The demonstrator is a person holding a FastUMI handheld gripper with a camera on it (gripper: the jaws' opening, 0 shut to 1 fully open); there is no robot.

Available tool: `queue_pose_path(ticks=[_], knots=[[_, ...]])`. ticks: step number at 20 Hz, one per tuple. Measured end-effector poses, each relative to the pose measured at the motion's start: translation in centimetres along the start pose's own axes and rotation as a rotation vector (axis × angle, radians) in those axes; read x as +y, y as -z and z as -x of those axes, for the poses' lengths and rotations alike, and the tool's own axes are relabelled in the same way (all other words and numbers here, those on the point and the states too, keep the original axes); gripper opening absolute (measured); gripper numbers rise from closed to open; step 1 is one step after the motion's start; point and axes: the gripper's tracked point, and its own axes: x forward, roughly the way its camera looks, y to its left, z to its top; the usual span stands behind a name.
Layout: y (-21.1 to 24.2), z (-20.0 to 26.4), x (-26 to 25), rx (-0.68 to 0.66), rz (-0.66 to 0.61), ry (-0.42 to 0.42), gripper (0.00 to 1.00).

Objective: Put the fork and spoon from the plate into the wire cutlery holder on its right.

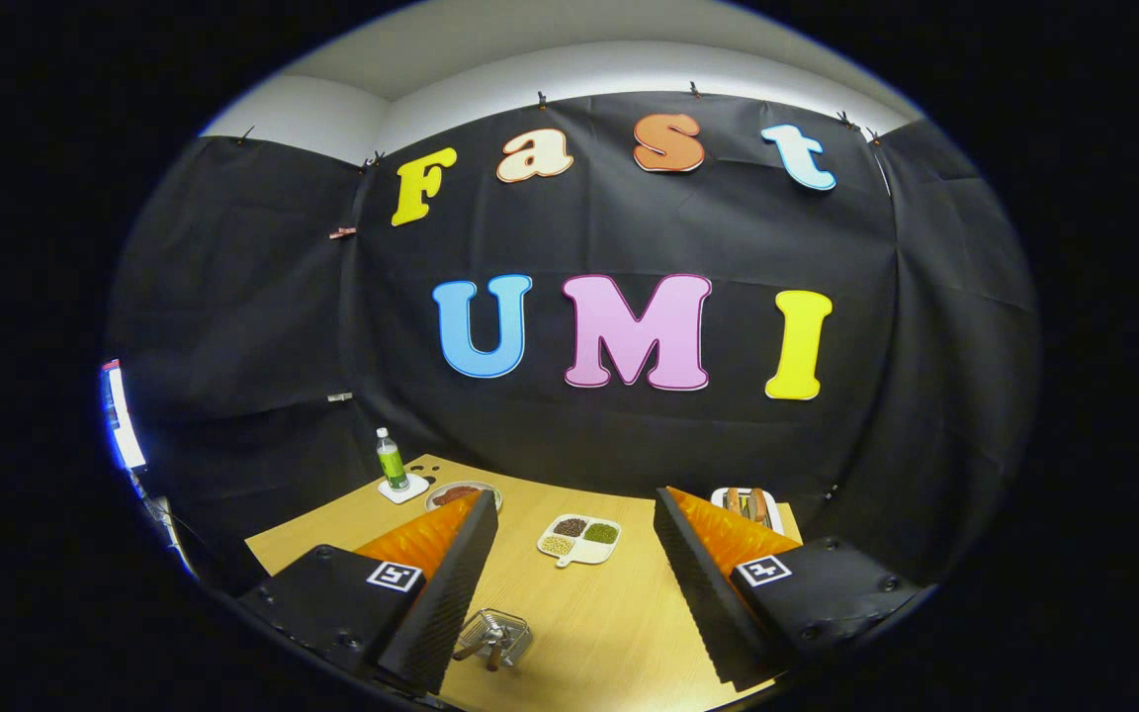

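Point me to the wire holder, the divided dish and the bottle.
Wire holder (496, 634): gripper view, wire rim, between the open fingers.
Divided dish (579, 539): gripper view, central divider, beyond the fingers.
Bottle (392, 465): gripper view, its body.

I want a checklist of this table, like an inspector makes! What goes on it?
Surface: wooden table, dry and tidy.
Job's things: wire cutlery holder between the fingers, near one finger's base; two handles poke out of it, too small to tell fork from spoon.
Clutter: divided dish of beans just beyond the fingertips; plate of reddish food, partly behind a finger; green bottle upright on a white coaster; tray of sausages.
Grippers: gripper open wide, holding nothing.
Cables: nothing seen.
Surroundings: black cloth wall; white wall above it.
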Motion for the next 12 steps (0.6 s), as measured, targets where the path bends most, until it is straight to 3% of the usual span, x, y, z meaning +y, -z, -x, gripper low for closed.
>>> queue_pose_path(ticks=[12], knots=[[0.2,1.1,-1.8,-0.04,0.001,-0.043,0.99]])
